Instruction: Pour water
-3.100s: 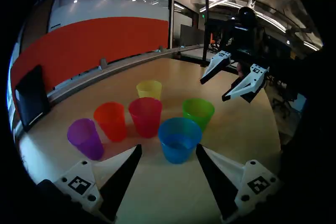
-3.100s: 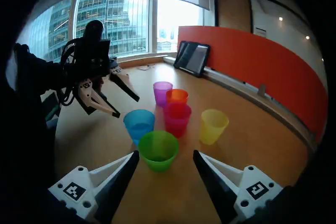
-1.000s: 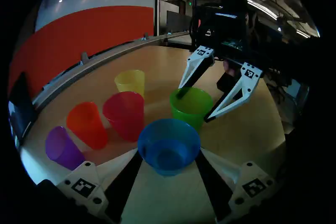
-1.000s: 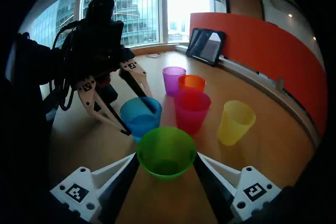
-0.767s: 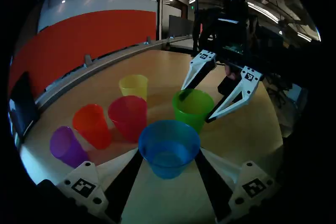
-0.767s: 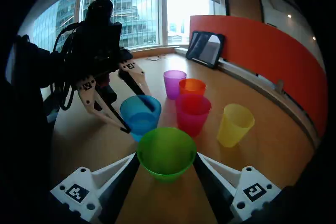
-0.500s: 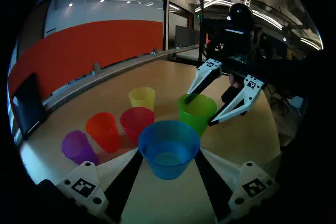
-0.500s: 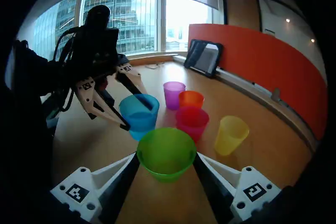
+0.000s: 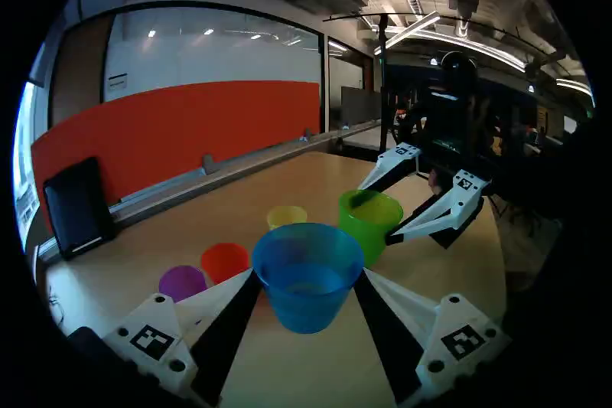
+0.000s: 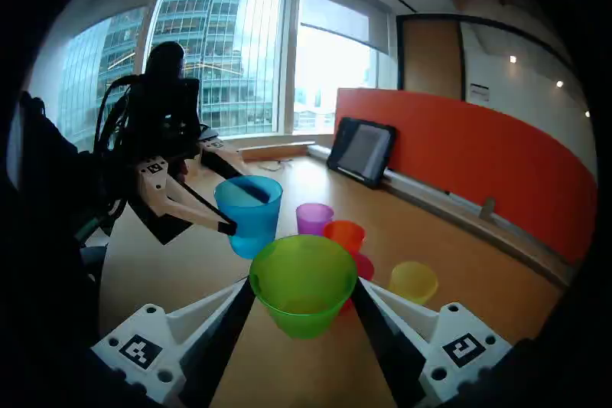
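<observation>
In the left gripper view, my left tongs [image 9: 306, 279] squeeze the blue cup [image 9: 308, 312] on both sides, up above the worktop [image 9: 306, 186]. I hold it straight so the water stays in. Farther off, my right tongs [image 9: 376, 215] grip the green cup [image 9: 369, 226]. Below stand one purple cup [image 9: 182, 283], one orange cup [image 9: 225, 259] and one yellow cup [image 9: 287, 217].

In the right gripper view, the green cup is near the blue one, ready for pouring, I think. One red cup [image 10: 362, 266] peeks out. That makes six cups: two held, four standing.
</observation>
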{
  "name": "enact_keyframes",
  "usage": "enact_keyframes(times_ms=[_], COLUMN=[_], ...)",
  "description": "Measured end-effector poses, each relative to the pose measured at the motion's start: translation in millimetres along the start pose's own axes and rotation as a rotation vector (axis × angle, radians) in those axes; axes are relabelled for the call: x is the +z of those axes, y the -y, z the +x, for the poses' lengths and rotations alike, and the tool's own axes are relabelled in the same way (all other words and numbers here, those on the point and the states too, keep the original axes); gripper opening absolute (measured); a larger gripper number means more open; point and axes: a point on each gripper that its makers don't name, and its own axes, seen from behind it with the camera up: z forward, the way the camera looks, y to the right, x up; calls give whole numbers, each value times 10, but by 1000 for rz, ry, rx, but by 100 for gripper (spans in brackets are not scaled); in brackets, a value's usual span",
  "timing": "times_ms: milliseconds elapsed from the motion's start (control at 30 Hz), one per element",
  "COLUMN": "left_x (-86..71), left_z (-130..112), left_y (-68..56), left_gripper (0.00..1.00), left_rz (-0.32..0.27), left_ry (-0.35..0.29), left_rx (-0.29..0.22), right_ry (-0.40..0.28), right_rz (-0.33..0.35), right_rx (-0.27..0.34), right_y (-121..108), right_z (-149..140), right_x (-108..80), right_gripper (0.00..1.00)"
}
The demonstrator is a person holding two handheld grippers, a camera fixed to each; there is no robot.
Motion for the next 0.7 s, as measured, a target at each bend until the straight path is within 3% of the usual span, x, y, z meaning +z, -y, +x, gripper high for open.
enact_keyframes(times_ms=[267, 700], left_x=[-148, -263], left_z=[184, 447], left_y=[59, 129], left_gripper=[85, 85], left_rz=[33, 64], left_ry=[-57, -147], left_rx=[-10, -17], right_ry=[-95, -222], right_rz=[-32, -75], right_rx=[4, 29], right_y=[0, -109], right_z=[277, 703], right_x=[-9, -25], right_gripper=[92, 92])
